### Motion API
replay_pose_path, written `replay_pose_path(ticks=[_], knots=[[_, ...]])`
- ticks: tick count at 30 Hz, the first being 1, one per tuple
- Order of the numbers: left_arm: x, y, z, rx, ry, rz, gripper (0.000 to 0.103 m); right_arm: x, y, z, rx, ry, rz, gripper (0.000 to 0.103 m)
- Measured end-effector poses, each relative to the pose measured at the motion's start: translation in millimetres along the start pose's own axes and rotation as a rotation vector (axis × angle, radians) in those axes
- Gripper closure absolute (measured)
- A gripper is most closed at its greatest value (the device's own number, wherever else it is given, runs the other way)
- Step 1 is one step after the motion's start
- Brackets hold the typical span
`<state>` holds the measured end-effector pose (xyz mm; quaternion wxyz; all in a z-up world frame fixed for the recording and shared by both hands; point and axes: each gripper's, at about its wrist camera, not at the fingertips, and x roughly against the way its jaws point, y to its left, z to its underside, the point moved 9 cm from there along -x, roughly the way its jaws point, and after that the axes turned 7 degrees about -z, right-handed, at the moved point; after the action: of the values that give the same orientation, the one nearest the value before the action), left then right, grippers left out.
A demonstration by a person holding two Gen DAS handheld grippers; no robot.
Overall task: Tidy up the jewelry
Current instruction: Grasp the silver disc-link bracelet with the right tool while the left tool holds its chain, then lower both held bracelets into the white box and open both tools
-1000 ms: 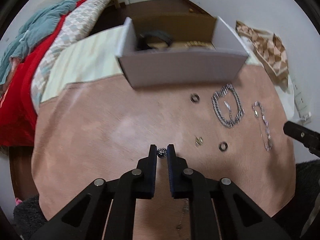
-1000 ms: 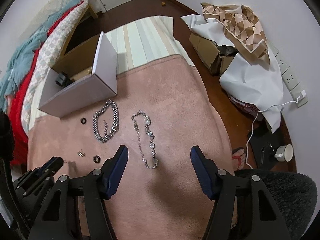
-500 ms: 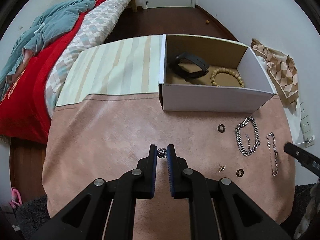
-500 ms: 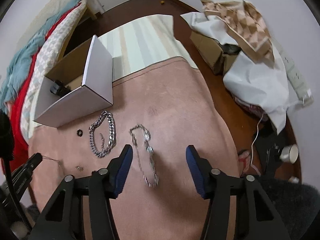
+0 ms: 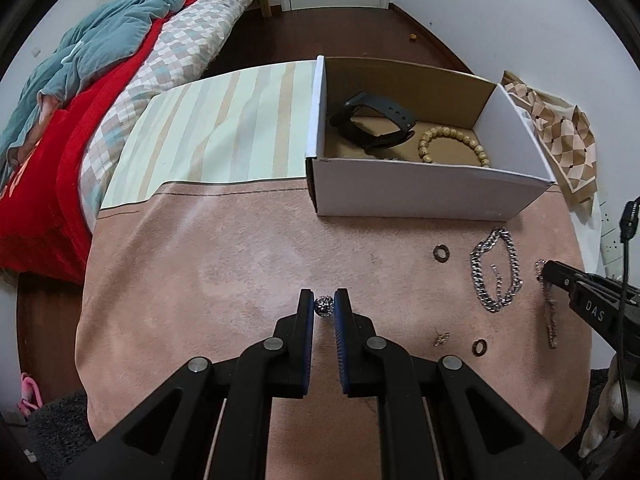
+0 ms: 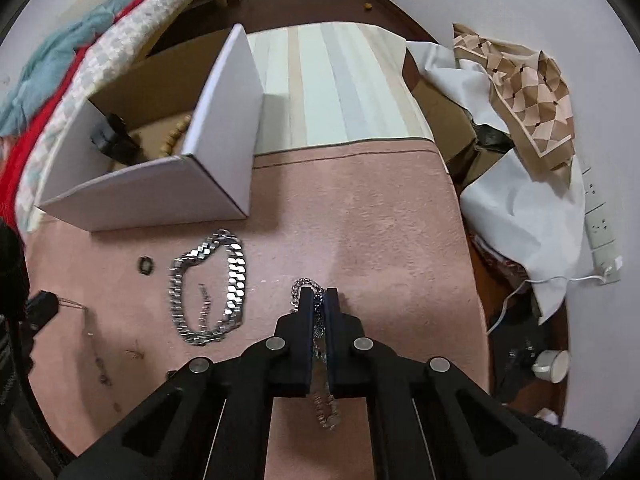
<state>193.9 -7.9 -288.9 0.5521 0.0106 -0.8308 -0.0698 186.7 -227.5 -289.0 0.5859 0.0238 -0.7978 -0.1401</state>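
The left tool (image 5: 324, 305) pinched a small sparkling bead (image 5: 324, 305) at its very tips, held above the pink surface (image 5: 200, 280) and short of the white box (image 5: 420, 192). The right tool (image 6: 319, 300) was pressed together on a thin silver chain (image 6: 326, 408), most of which lay slack on the surface beneath it.

In the box lay a black strap (image 5: 374, 120) and a string of wooden beads (image 5: 452, 146). Loose on the surface were a heavy curb-link bracelet (image 6: 212, 292), two dark rings (image 5: 442, 252) (image 5: 480, 346) and a small earring-like piece (image 5: 441, 337).

The bead seemed the likelier loss: round, hard and gripped only at the fingertips, it could squirt out if the grip eased or the hand jolted on the way to the box, then roll off the surface toward the bed (image 5: 60, 140) or the floor. A fine strand appeared to trail from the left tool in the right wrist view; if it was attached to the bead, it might catch on the box wall.

The chain carried its own risk. Held at one end, it could swing, slide through the narrow grip, or drag its tail across the nearby bracelet and tangle. Both tools working near the same cluster might also bump one another.
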Motion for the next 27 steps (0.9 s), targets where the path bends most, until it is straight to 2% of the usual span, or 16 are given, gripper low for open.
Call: replay_pose_path(ticks=[7, 13, 20, 27], knots=[[28.6, -1.4, -9.8, 0.018, -0.009, 0.073, 0.095, 60.4, 16.7, -5.6, -0.053, -0.098, -0.13, 0.099], [70.1, 0.5, -30.3, 0.021, -0.069, 0.105, 0.096, 115.4, 40.6, -25.1, -0.043, -0.175, -0.213, 0.099], [130.8, 4.9, -73.6, 0.003, -0.17, 0.131, 0.096, 167.3, 72.9, -64.4, 0.019, -0.251, -0.253, 0.099], [170.2, 7.3, -122.2, -0.024, -0.249, 0.135, 0.096, 189.3, 93.0, -104.2, 0.046, -0.265, -0.287, 0.102]])
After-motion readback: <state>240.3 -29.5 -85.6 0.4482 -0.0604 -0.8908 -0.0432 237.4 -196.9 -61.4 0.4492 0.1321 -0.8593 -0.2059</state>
